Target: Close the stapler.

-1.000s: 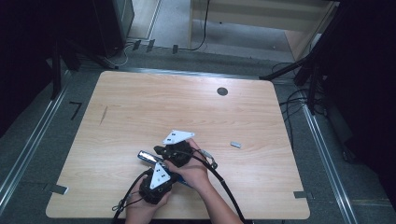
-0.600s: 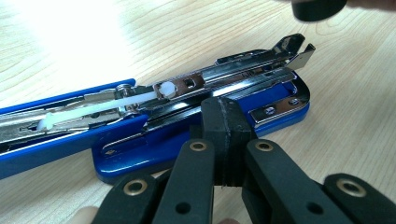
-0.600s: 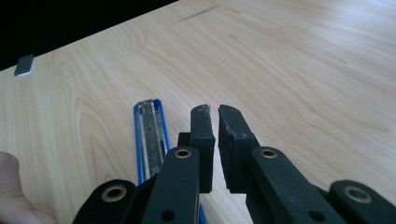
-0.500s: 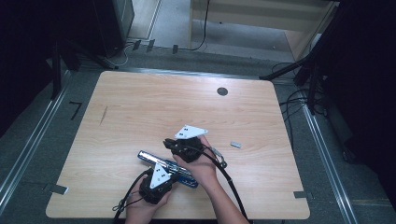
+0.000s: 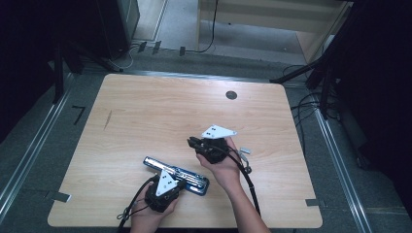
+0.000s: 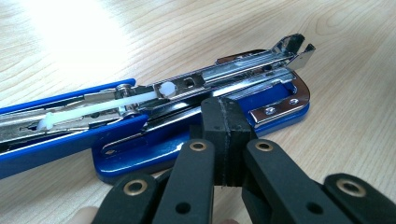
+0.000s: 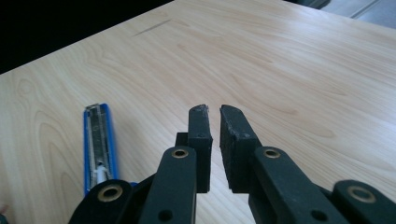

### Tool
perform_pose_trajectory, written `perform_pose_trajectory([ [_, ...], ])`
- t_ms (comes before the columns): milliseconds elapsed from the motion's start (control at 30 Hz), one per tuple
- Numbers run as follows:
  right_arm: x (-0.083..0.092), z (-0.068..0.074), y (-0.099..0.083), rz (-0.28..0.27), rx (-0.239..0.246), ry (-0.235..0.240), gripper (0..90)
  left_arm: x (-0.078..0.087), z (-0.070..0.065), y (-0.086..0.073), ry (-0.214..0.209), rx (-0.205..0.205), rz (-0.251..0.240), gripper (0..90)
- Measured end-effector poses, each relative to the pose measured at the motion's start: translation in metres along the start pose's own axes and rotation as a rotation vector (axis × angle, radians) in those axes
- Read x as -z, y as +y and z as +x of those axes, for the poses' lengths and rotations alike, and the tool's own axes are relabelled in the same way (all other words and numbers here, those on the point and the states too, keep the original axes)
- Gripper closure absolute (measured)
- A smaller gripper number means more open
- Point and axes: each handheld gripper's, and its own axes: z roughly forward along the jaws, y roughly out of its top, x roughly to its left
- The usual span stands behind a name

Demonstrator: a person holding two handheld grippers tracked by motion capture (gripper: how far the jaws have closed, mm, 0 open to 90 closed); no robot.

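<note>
1. Left tool (image 5: 167, 182) has its jaws pressed together, nothing pinched, the tips sitting right against the base of the blue stapler (image 6: 196, 116).
2. Right tool (image 5: 194, 142) is up off the bench, jaws just cracked a sliver apart with nothing between them.
3. The stapler (image 5: 177, 174) lies flipped open, flat near the front edge of the bench (image 5: 160, 111).
4. Small metal bit (image 5: 245, 150) lies just right of the right hand.
5. Loads of bare wood toward the far and left edges.

The stapler (image 5: 176, 173) lies on the table (image 5: 145, 111), left of a small clip (image 5: 245, 150).
</note>
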Motion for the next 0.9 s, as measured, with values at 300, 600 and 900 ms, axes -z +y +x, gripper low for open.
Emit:
perform_pose_trajectory([
  [300, 0.021, -0.025, -0.006, -0.007, -0.030, -0.069, 89.2, 0.000, 0.000, 0.000, 0.000, 0.003, 0.000, 90.0],
  [600, 0.043, -0.056, -0.019, -0.001, -0.053, -0.144, 90.0, 0.000, 0.000, 0.000, 0.001, 0.003, -0.001, 90.0],
  [900, 0.053, -0.077, -0.032, 0.015, -0.082, -0.201, 90.0, 0.000, 0.000, 0.000, 0.001, 0.002, 0.001, 90.0],
])
